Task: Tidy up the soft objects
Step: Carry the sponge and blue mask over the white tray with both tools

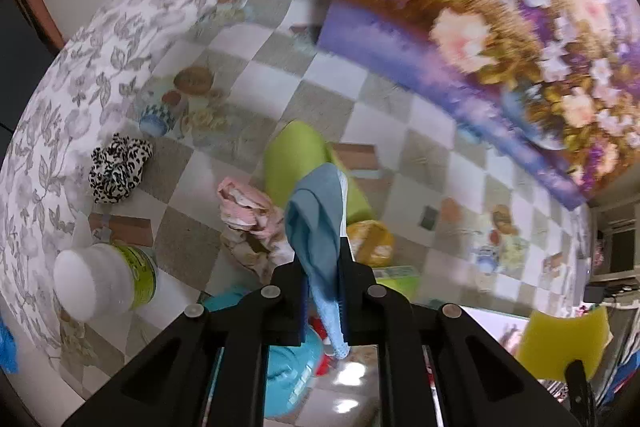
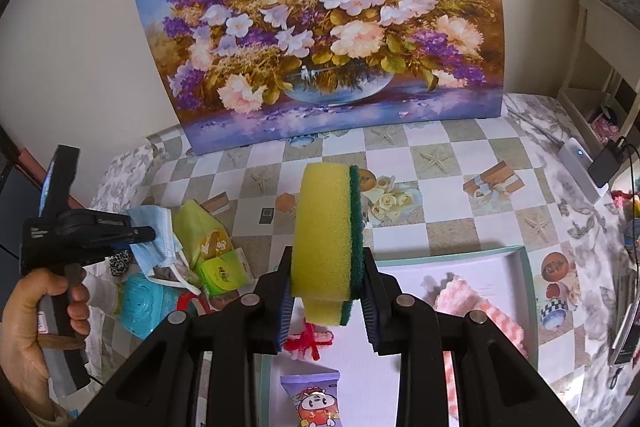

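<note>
No lettering can be made out: print on the green packet, the purple cartoon wrapper and the bottle label is too blurred to read.

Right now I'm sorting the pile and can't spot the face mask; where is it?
The face mask is shut in the left gripper, seen at the left of the right wrist view, hanging above the clutter beside the green packet.
</note>
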`<state>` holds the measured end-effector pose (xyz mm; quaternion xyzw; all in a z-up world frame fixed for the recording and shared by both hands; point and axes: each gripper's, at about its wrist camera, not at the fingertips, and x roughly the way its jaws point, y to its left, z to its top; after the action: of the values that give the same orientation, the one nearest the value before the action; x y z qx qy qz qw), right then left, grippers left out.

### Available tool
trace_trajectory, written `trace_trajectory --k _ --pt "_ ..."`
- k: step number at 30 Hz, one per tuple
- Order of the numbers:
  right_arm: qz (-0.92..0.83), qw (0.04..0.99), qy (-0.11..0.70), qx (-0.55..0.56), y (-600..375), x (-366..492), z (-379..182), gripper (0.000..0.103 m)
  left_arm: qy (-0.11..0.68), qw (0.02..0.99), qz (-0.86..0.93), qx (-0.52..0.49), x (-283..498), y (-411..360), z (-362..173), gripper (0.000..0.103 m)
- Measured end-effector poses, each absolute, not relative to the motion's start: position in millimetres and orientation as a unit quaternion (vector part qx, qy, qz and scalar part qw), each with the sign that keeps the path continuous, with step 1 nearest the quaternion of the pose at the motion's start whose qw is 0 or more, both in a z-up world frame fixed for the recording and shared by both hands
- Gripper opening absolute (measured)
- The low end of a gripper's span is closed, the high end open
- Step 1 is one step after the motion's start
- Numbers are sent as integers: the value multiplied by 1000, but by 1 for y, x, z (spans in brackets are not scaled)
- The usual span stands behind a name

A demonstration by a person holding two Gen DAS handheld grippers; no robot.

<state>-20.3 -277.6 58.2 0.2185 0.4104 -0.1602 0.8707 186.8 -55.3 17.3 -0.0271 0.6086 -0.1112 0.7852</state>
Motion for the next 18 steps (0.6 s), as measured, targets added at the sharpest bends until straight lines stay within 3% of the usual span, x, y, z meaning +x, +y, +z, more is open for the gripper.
trace_trajectory --k 9,18 --pt "-191 870 390 233 -303 -48 69 31 552 804 -209 -74 127 -86 58 12" --pt "-239 847 397 260 -348 -79 56 31 558 775 -286 -82 60 -142 30 12"
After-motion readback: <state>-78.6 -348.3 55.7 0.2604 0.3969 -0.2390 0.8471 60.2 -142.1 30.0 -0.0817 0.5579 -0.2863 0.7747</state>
